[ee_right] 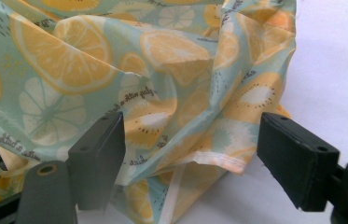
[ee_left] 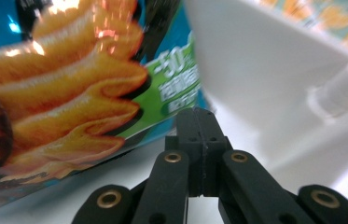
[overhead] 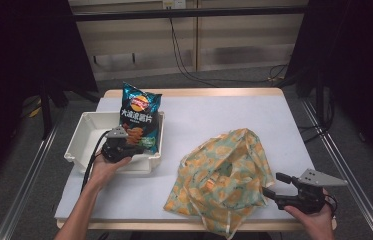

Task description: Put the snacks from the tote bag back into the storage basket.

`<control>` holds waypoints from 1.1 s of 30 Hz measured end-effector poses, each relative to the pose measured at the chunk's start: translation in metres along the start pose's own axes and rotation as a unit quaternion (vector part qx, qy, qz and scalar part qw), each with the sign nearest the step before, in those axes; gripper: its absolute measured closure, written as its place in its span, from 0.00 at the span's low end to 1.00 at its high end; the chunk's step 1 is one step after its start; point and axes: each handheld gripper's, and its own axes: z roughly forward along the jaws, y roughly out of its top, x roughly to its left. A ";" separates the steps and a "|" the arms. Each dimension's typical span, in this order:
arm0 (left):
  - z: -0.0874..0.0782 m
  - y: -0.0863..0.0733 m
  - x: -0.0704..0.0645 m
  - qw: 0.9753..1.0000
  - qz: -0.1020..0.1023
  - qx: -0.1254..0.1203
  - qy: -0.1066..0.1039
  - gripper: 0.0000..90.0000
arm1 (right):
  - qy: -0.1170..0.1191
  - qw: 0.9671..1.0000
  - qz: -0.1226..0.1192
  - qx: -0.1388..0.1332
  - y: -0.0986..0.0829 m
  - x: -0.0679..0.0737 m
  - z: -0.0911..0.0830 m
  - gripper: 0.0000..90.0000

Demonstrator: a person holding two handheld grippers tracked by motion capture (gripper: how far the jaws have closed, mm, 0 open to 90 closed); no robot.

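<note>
Right gripper [ee_right: 190,154] spread wide at bag [overhead: 219,175] hem, grasping nothing. Left gripper [ee_left: 203,126] clenched, apparently empty, beside chips [overhead: 139,117] in bin [overhead: 81,145]. Risk: chips topple, bag mouth collapses.

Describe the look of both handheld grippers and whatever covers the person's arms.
Both grippers are black with brass-ringed pivots. The left gripper and the right gripper each carry a grey three-cornered plate; a black cable trails from the left one. The forearms are bare, no sleeves.
</note>
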 end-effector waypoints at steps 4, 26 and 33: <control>0.007 0.004 0.006 1.000 -0.005 0.015 0.000 1.00 | 0.000 1.000 -0.001 0.001 0.000 0.001 0.001 0.26; 0.026 0.030 0.026 0.997 0.022 0.074 0.010 1.00 | 0.003 1.000 -0.001 0.004 -0.001 -0.001 0.002 0.26; 0.031 0.029 0.027 0.998 0.010 0.063 0.012 1.00 | 0.001 1.000 0.001 0.004 -0.002 -0.001 0.002 0.26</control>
